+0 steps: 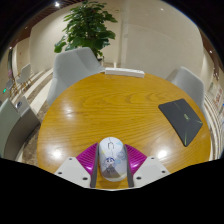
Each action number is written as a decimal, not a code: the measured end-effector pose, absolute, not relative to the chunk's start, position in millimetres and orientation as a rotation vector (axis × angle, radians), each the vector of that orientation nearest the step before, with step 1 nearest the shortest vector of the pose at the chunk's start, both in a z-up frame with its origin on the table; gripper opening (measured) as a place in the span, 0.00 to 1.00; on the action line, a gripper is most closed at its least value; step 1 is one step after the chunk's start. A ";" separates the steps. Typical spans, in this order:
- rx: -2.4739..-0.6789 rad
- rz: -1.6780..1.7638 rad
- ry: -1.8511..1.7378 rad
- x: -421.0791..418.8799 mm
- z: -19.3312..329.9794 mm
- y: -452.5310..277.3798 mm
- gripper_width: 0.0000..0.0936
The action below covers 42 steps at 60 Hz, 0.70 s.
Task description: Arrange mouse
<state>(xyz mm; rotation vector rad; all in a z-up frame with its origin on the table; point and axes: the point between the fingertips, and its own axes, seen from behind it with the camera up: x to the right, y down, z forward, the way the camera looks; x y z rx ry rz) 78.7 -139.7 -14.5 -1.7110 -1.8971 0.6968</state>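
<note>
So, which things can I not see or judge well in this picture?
- Mouse, gripper view: its near end and underside are hidden between the fingers, so contact with the pink pads cannot be judged.
- Gripper: only the fingers show; the hand holding it is out of view.
- Dark flat item on the table: too small to tell what it is.
- Chairs: lower parts hidden behind the table edge.
- Plant: its pot is hidden behind a chair.
</note>
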 end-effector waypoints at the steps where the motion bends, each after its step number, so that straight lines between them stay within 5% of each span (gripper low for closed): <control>1: -1.720 0.699 -1.896 79.2 -14.2 -140.1 0.46; 15: -1.770 0.753 -1.827 63.0 41.2 -110.7 0.44; 28: -1.781 0.762 -1.629 -15.6 104.9 14.5 0.44; 34: -1.792 0.710 -1.576 -46.4 101.7 82.9 0.44; 42: -1.840 0.643 -1.586 -64.6 56.3 144.0 0.44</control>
